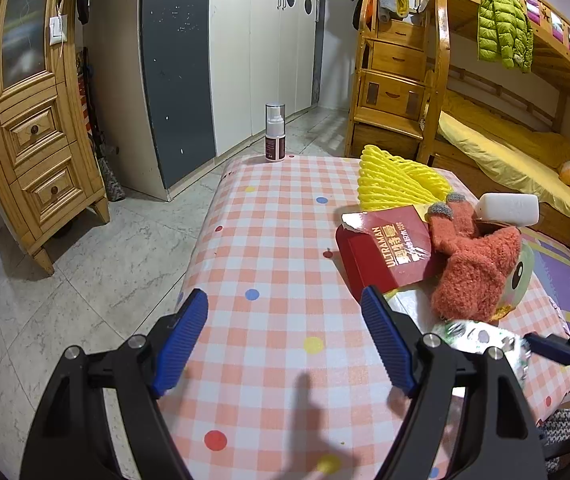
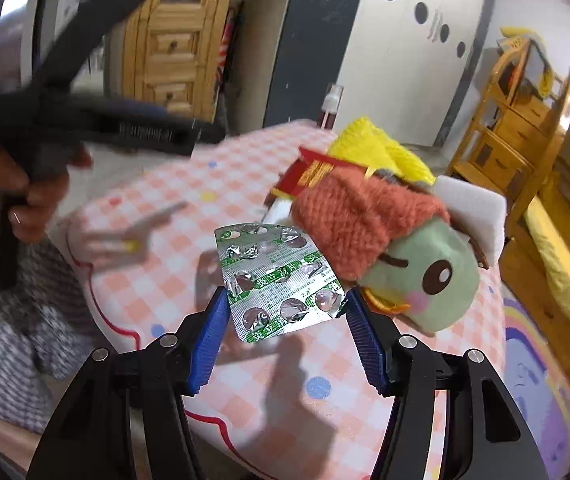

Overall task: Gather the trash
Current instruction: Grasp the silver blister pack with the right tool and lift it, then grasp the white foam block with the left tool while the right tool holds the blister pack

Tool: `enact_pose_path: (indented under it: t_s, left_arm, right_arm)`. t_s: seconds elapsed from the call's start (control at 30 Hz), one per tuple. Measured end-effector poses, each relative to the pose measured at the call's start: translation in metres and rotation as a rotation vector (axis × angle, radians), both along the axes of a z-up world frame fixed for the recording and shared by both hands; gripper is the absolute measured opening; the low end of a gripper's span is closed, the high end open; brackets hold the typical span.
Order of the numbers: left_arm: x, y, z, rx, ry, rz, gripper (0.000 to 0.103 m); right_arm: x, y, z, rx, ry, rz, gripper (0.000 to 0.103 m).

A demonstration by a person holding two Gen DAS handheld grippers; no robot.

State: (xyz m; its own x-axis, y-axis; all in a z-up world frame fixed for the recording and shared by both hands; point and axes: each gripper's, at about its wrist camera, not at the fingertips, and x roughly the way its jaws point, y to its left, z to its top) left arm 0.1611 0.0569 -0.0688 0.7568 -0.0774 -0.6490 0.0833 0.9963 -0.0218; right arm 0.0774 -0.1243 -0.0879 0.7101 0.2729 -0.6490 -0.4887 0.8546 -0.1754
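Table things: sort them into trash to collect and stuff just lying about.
Trash, by the look of it:
- used pill sheet, between the right claw pads
- yellow foam net
- torn red box
- white foam block

Just lying about, probably:
- orange glove
- green plush toy
- spray bottle
- left claw, open and empty

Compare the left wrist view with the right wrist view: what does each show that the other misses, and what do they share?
Left wrist only: the green jacket hanging on the bunk bed, and the left gripper wide open over bare tablecloth.

Right wrist only: the green plush face, and a hand holding the other gripper.

Both: the pill pack between the right gripper pads, orange glove, red box, yellow net, spray bottle.
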Motion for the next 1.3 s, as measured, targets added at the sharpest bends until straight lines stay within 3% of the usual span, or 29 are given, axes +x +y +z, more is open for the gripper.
enact_pose_path:
  t_s: [0.23,0.37,0.57,0.7,0.77,0.9,1.0,1.17,1.23,1.3]
  left_arm:
    - [-0.001,-0.001,0.004,-0.022,-0.014,-0.024,0.077]
    - [-0.004,-0.026,0.006,-0.011,-0.03,-0.1,0.077]
    - [-0.006,-0.07,0.014,-0.026,-0.061,-0.234,0.077]
    - [0.003,-0.103,0.023,-0.024,-0.095,-0.294,0.077]
    - [0.01,-0.122,0.028,-0.045,-0.088,-0.337,0.088]
    - [0.023,-0.157,0.032,-0.068,-0.072,-0.397,0.092]
    - [0.038,-0.183,0.028,-0.042,-0.043,-0.425,0.092]
    - [0.07,-0.2,0.017,-0.09,0.057,-0.437,0.092]
    - [0.078,-0.2,0.013,-0.112,0.086,-0.437,0.086]
    - [0.081,-0.197,0.009,-0.131,0.11,-0.446,0.07]
  right_arm:
    - [-0.008,-0.044,0.045,0.211,-0.123,-0.092,0.059]
    - [-0.004,-0.075,0.066,0.256,-0.218,-0.216,0.059]
    - [0.011,-0.117,0.08,0.279,-0.288,-0.41,0.059]
    - [0.02,-0.143,0.076,0.301,-0.282,-0.524,0.059]
    - [0.022,-0.154,0.073,0.304,-0.27,-0.567,0.059]
    - [0.027,-0.165,0.069,0.284,-0.267,-0.624,0.059]
    - [0.028,-0.172,0.066,0.29,-0.26,-0.653,0.059]
    - [0.027,-0.177,0.064,0.3,-0.252,-0.663,0.059]
    - [0.026,-0.175,0.063,0.299,-0.247,-0.661,0.059]
    - [0.027,-0.175,0.063,0.298,-0.241,-0.655,0.059]
